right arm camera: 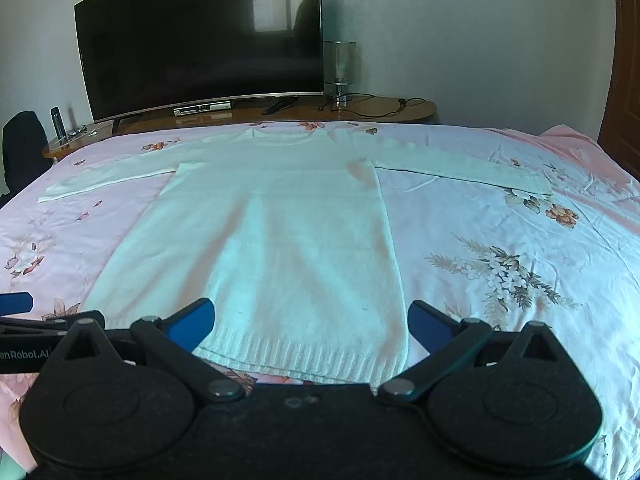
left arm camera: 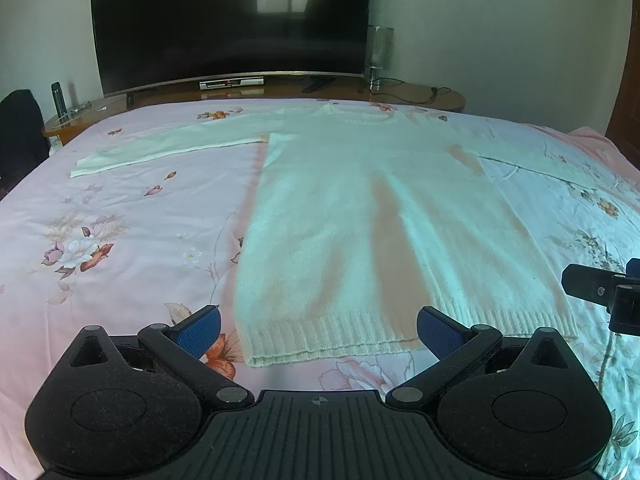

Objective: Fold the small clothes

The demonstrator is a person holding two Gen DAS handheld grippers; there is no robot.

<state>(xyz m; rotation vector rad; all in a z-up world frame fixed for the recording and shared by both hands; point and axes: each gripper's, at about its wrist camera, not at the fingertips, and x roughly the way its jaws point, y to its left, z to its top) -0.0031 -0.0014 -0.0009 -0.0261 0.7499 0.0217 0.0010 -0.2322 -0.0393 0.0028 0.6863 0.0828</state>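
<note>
A white knit long-sleeved sweater point(left arm camera: 360, 216) lies flat on the bed, neck away from me, both sleeves spread out to the sides, ribbed hem nearest. It also shows in the right wrist view point(right arm camera: 272, 240). My left gripper point(left arm camera: 319, 330) is open and empty, hovering just before the hem's left half. My right gripper point(right arm camera: 311, 322) is open and empty, hovering over the hem's right half. The right gripper shows at the right edge of the left wrist view point(left arm camera: 604, 292). The left gripper's blue fingertip point(right arm camera: 16, 303) shows at the left edge of the right wrist view.
The bed has a pink floral sheet point(left arm camera: 100, 240). Beyond it stands a wooden TV bench point(left arm camera: 420, 98) with a large dark TV point(left arm camera: 232, 24), a set-top box point(left arm camera: 232, 83), a lamp point(left arm camera: 380, 56) and cables. A dark chair point(left arm camera: 20, 128) stands at the far left.
</note>
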